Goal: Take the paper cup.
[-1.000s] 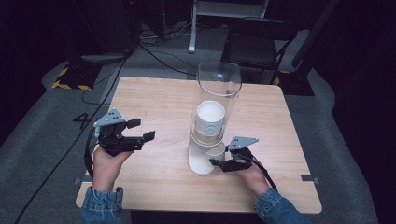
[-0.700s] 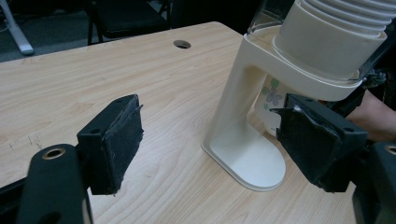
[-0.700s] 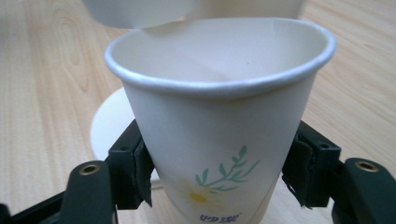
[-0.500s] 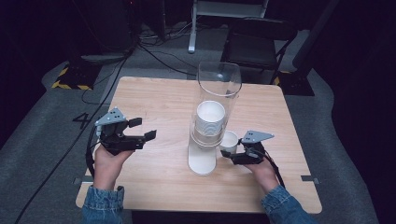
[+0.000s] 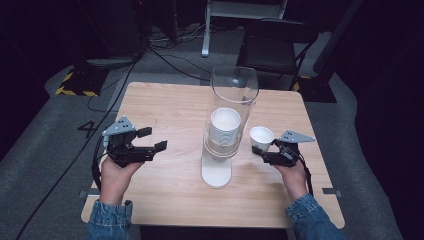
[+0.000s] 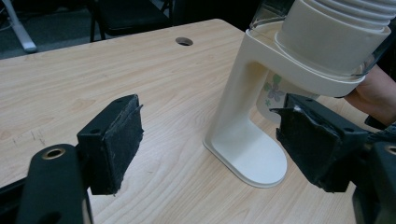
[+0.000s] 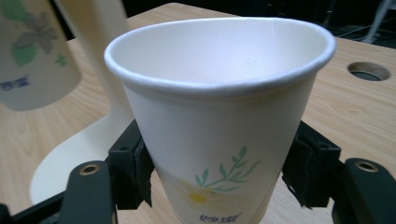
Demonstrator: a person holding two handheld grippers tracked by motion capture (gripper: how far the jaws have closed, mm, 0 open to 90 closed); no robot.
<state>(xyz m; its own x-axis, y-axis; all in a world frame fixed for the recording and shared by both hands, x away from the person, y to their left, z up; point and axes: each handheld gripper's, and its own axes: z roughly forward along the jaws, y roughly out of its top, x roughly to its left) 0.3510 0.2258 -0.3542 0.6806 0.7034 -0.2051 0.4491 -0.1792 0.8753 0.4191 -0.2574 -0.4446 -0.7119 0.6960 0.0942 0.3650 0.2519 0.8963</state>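
From the high view, a square table (image 5: 165, 105) of pale wood grain stands on grey carpet, and near its middle rises one cup dispenser (image 5: 222, 145): a clear, smooth plastic tube on a cream plastic stand with a rounded flat foot. A stack of white paper cups (image 5: 225, 125) sits inside the tube. One paper cup (image 5: 261, 138) is out of it, upright just right of the dispenser and about midway between the table's far and near edges, pinched by the right hand-held gripper (image 5: 269, 152). The left hand-held gripper (image 5: 154, 140) hangs over the left half of the table, well apart from the dispenser, its jaws spread with nothing between them. Two denim sleeves come in over the near edge. Each hand-held gripper is black with a grey three-cornered plate on top.

In the left gripper view, two black jaws with rough, frayed foam pads (image 6: 119, 140) stand wide apart over the bare wood. Between them, farther off, the cream stand (image 6: 243, 135) curves up from its foot to a ring that carries ribbed white cup walls. One round cable hole (image 6: 184, 41) is cut in the tabletop near the far edge.

In the right gripper view, the cup (image 7: 219, 116) is a tapered cone of matte white paper with a rolled rim, slightly squeezed oval, printed with one daisy and a green sprig. The two black pads press its lower sides. A second flowered cup (image 7: 32, 56) hangs at the left, and another round hole (image 7: 368, 71) shows at the right.
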